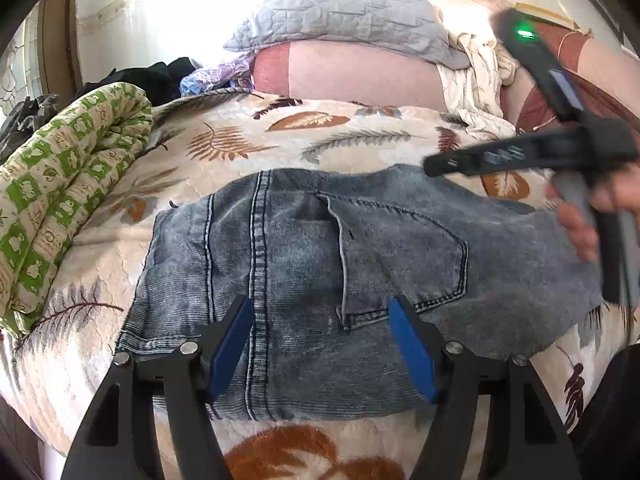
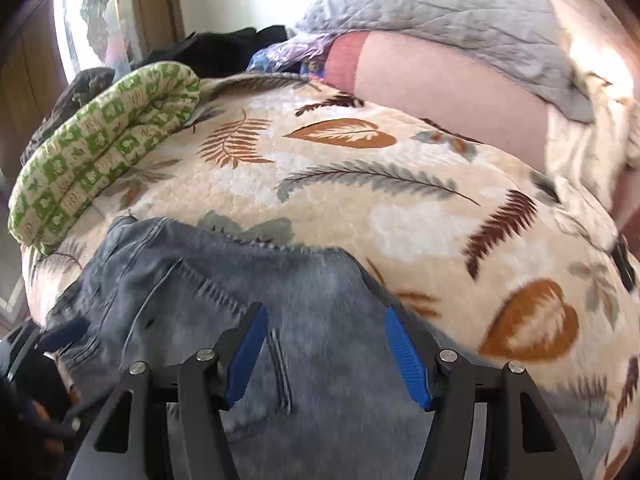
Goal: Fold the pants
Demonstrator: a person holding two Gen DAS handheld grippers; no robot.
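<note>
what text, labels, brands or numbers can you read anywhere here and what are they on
No readable text in either view.
green-checked quilt: small marks inside the squares, too small to tell if they are letters.
right gripper: body shows a green light and pale patches, too blurred to read.
jeans: stitching and a back pocket only, no visible label.
leaf-print blanket: leaf pattern only.

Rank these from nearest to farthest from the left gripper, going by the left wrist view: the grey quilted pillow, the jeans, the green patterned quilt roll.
1. Jeans: directly under the left gripper, between its open fingers.
2. Green patterned quilt roll: off to the left, along the bed's edge.
3. Grey quilted pillow: farthest, at the head of the bed, straight ahead.
</note>
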